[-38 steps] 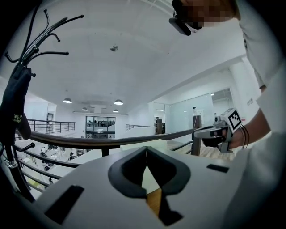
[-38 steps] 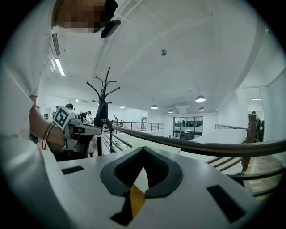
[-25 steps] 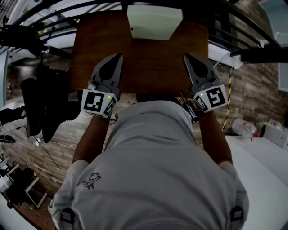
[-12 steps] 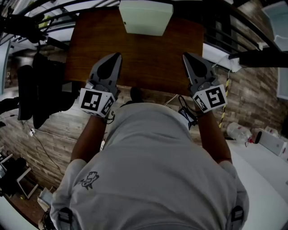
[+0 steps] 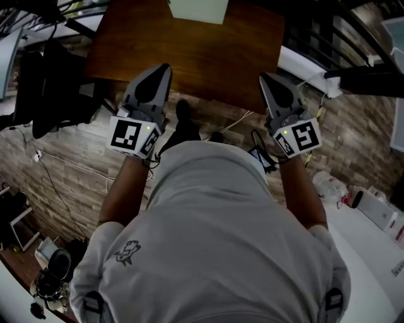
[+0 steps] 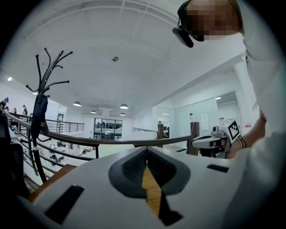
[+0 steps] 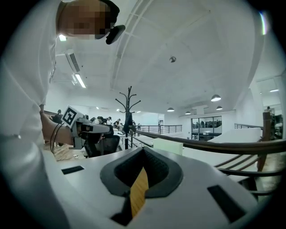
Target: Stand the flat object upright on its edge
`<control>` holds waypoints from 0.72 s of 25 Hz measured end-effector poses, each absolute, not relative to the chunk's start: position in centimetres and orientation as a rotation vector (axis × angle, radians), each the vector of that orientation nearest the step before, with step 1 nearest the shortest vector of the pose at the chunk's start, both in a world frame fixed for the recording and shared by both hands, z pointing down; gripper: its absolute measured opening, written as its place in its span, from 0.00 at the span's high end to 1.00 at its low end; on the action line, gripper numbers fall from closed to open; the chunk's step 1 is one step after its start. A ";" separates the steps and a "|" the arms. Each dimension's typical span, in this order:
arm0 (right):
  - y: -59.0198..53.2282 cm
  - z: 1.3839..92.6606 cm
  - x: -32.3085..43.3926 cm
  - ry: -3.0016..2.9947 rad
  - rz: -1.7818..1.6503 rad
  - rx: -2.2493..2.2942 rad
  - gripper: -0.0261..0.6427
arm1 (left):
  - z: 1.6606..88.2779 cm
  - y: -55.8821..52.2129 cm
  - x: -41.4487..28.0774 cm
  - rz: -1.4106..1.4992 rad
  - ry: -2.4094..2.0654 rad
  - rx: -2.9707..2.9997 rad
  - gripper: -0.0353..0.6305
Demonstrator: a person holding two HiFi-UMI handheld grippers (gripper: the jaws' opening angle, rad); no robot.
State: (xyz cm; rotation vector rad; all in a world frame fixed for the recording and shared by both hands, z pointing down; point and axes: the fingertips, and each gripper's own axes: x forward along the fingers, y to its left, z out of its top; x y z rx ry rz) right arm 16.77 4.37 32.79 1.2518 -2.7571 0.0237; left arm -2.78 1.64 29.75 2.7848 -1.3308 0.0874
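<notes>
The left gripper (image 5: 165, 68) and the right gripper (image 5: 264, 78) are grey, wedge-shaped moulded tools. Each carries a white cube with black square markers at its rear, at lower left (image 5: 132, 135) and lower right (image 5: 298, 137) of the tools. In the head view both grippers sit in the upper half of the frame, left and right of centre. Their tips overlap the near edge of a dark brown wooden table (image 5: 189, 50) with a smooth top.

Left gripper view: the jaws (image 6: 146, 150) are fully closed, ribbed black pads face to face, nothing clamped. Right gripper view: the jaws (image 7: 143, 150) are likewise fully closed and hold nothing.

The task object, a pale green flat rectangular slab (image 5: 199, 9), lies flat at the far side of the table. It sits at the top centre of the head view, is cut by the frame edge, and is well apart from both grippers.

A person in a grey T-shirt (image 5: 214, 252) fills the lower half of the head view. The floor (image 5: 76, 183) shows wood-grain planks. A curved dark handrail (image 6: 111, 142) and a black branched coat rack (image 6: 42, 89) appear at the left of the left gripper view.
</notes>
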 end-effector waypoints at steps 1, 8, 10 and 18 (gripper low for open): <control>5.2 32.9 16.9 -2.766 0.027 1.237 0.91 | 29.7 2.7 -2.8 0.090 -1.349 2.779 0.93; 9.6 32.7 16.2 -2.808 0.023 1.180 0.91 | 29.0 8.3 -4.2 0.124 -1.421 2.760 0.93; 10.5 32.4 15.6 -2.809 0.001 1.178 0.91 | 29.0 9.3 -4.7 0.126 -1.423 2.755 0.93; 14.2 31.2 12.9 -2.795 -0.003 1.257 0.91 | 28.9 12.8 -6.8 0.101 -1.339 2.788 0.93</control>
